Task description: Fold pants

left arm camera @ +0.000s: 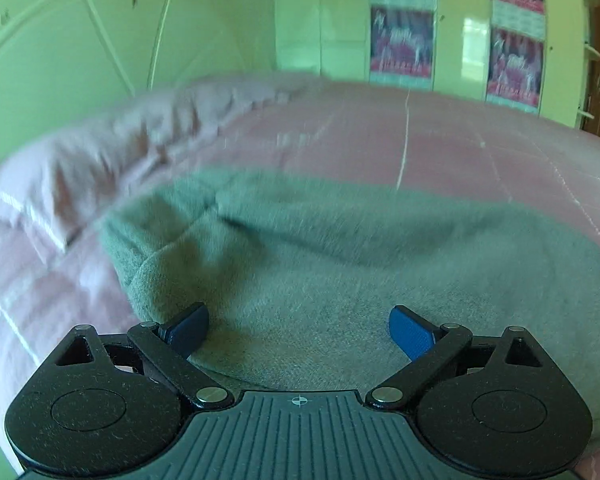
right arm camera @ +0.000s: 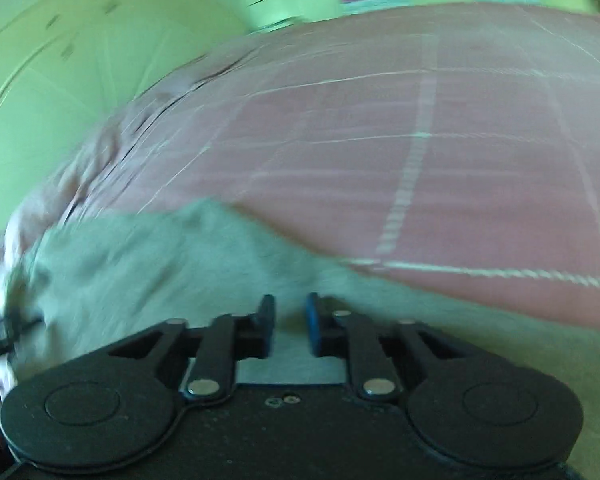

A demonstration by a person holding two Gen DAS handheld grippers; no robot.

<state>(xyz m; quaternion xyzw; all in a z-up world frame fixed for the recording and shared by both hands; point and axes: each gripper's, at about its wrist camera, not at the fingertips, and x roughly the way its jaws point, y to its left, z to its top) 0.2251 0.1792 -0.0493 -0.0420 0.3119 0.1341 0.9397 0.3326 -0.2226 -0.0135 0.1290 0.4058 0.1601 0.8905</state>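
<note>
Hovering low, the left gripper (left arm camera: 299,330) spreads wide over the grey-green pants (left arm camera: 340,264) lying on the pink checked bedspread (left arm camera: 440,148), beside a pillow (left arm camera: 112,152). From the right wrist view, the right gripper (right arm camera: 290,330) sits narrowed with fabric between its fingers, though blur hides whether it truly pinches. A weak pinch could let the cloth slip.

Grey-green fleece pants (left arm camera: 320,264): matt, napped cloth, between and ahead of the left claw's ribbed blue plastic pads (left arm camera: 410,334). Pink checked quilted cloth bedcover (right arm camera: 440,160) beyond: matt. Black plastic claw arms, dusty; shiny metal pivot pins (right arm camera: 378,387).
</note>
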